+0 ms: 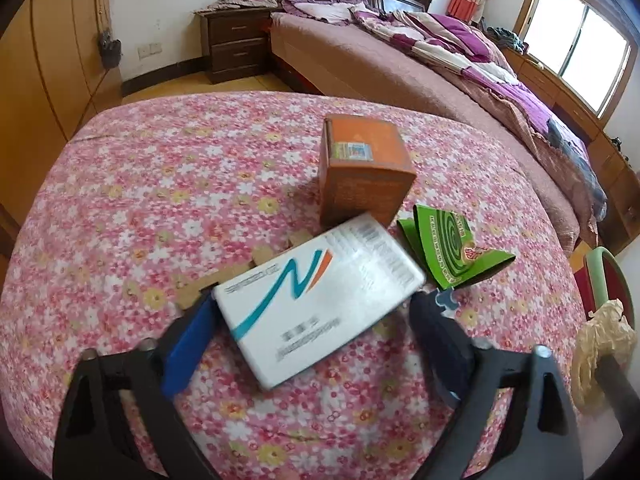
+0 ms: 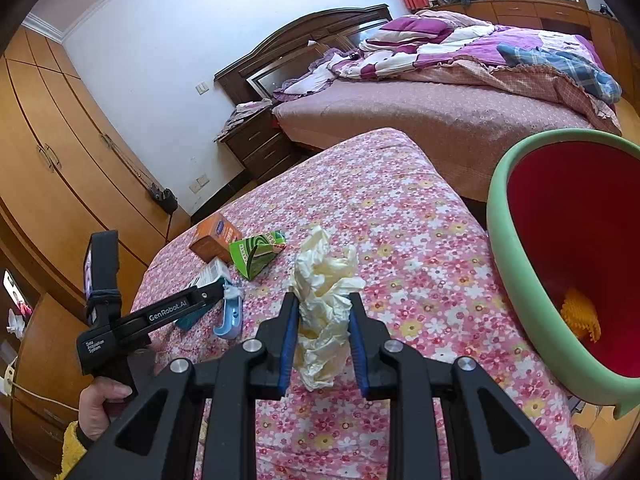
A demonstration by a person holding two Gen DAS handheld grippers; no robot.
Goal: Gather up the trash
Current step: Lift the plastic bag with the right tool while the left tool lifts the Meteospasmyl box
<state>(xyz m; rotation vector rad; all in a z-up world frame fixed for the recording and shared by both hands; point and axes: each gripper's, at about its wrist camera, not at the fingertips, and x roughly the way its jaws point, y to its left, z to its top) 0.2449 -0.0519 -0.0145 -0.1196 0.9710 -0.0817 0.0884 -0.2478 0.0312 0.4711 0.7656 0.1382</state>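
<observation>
The left gripper [image 1: 316, 312] stands wide around the flat white cardboard box with a teal stripe [image 1: 320, 300] on the flowered pink cloth [image 1: 160, 184]; the jaws must close. I judge this the pickup step. The right gripper [image 2: 324, 336] pinches crumpled cream paper [image 2: 324, 304], and next must reach the green-rimmed red bin [image 2: 516, 280].

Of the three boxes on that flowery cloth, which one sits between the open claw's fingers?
The white box, flat with a teal-and-orange swoosh. The orange box and the green box lie beyond the left claw.
</observation>
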